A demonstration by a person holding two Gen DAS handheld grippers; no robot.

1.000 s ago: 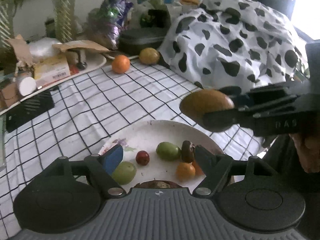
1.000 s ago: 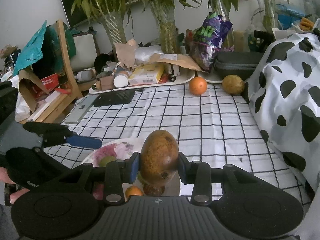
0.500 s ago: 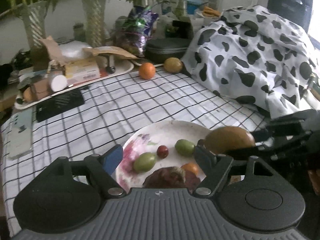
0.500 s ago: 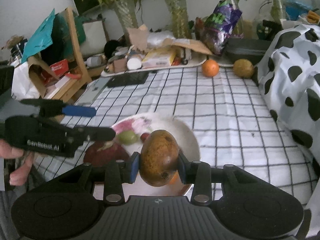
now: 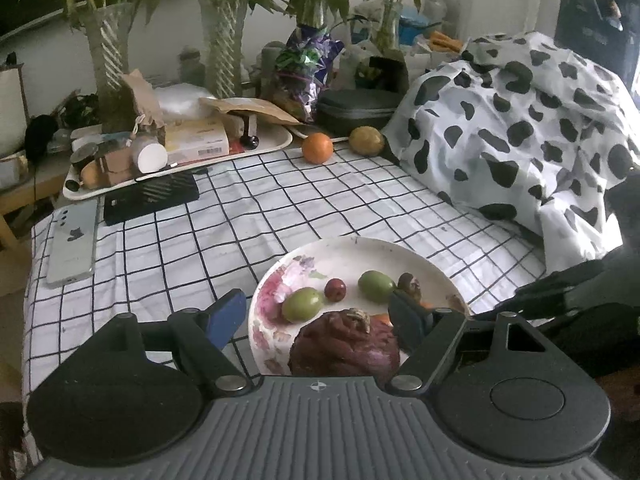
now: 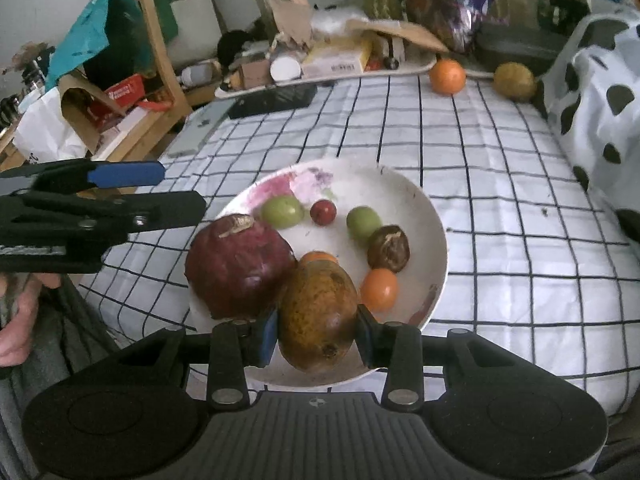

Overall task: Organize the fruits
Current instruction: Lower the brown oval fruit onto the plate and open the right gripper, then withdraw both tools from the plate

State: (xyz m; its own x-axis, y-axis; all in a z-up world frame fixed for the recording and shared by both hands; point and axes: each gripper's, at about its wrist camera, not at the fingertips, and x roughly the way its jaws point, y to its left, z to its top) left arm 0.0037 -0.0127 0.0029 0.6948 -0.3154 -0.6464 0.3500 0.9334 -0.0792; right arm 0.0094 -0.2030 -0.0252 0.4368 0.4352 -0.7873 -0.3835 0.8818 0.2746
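My right gripper (image 6: 316,330) is shut on a brown-green mango (image 6: 318,314), held low over the near side of the white floral plate (image 6: 400,192). On the plate lie a dark red dragon fruit (image 6: 240,264), two green fruits (image 6: 282,210), a small red fruit (image 6: 323,212), a brown fruit (image 6: 388,248) and small orange fruits (image 6: 379,289). My left gripper (image 5: 316,314) hangs open over the plate's (image 5: 352,252) near left edge, with the dragon fruit (image 5: 344,344) below it and nothing gripped. An orange (image 5: 317,148) and a yellow-green fruit (image 5: 366,141) sit at the far edge of the checked cloth.
A cluttered tray (image 5: 176,160) with boxes and a phone (image 5: 72,240) lie at the back left. A cow-print cloth (image 5: 520,120) covers a mound at the right. Plant vases (image 5: 220,40) and a black case (image 5: 356,108) stand behind. A person's hand (image 6: 16,320) holds the left gripper.
The right gripper has carried the mango forward and down over the plate. The left gripper has drawn back and up, so the plate sits further ahead of it.
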